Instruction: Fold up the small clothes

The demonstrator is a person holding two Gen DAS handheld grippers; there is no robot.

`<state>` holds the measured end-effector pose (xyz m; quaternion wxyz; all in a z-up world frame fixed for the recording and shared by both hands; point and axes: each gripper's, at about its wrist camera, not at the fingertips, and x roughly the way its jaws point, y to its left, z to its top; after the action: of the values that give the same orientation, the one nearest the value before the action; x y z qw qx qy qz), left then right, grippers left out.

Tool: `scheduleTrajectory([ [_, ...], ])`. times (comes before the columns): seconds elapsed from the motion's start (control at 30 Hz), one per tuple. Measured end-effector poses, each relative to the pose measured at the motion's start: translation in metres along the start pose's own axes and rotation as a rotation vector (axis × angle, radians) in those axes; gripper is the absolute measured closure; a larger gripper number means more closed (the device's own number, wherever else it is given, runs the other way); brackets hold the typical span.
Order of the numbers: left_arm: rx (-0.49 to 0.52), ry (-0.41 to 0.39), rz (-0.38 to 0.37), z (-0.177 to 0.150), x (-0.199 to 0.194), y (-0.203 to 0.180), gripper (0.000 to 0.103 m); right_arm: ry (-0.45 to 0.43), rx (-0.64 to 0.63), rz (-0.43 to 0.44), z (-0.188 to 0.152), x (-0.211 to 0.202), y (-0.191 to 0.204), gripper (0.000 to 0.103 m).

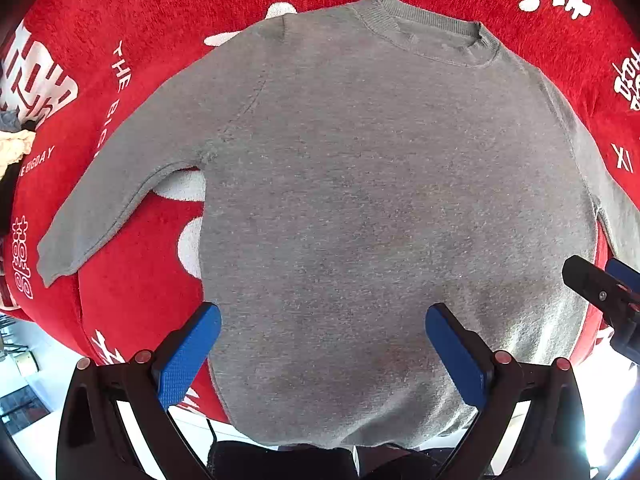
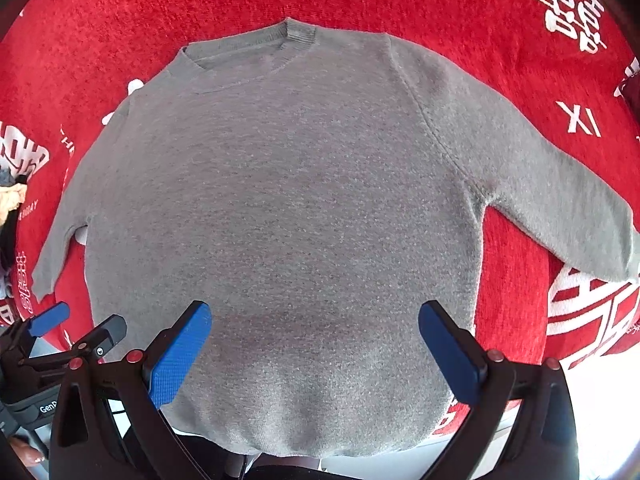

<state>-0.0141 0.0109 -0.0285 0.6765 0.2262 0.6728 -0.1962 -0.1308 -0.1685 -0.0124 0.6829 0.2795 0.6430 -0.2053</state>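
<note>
Both wrist views close above one shared sweater (image 1: pixel 360 200)

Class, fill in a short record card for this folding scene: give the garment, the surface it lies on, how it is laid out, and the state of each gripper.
Garment: grey knitted long-sleeved sweater with a ribbed round collar
Surface: red fleece cloth with white printed characters
Layout: flat, unfolded, both sleeves spread outward, collar at the far end
Left gripper: open, blue-padded fingers above the hem area, holding nothing
Right gripper: open, above the hem area, holding nothing
Folding progress: no fold made yet
</note>
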Motion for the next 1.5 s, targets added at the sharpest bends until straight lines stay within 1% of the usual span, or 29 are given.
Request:
scheduleTrajectory([
  [0.8, -0.002, 0.006, -0.002, 0.004, 0.0, 0.0, 0.0, -0.014, -0.058, -0.044, 0.003, -0.001, 0.013, 0.0],
  [1.5, 0.004, 0.013, -0.01, 0.007, 0.005, -0.005, 0.0, -0.005, -0.06, -0.065, 0.0, 0.007, 0.017, 0.0],
])
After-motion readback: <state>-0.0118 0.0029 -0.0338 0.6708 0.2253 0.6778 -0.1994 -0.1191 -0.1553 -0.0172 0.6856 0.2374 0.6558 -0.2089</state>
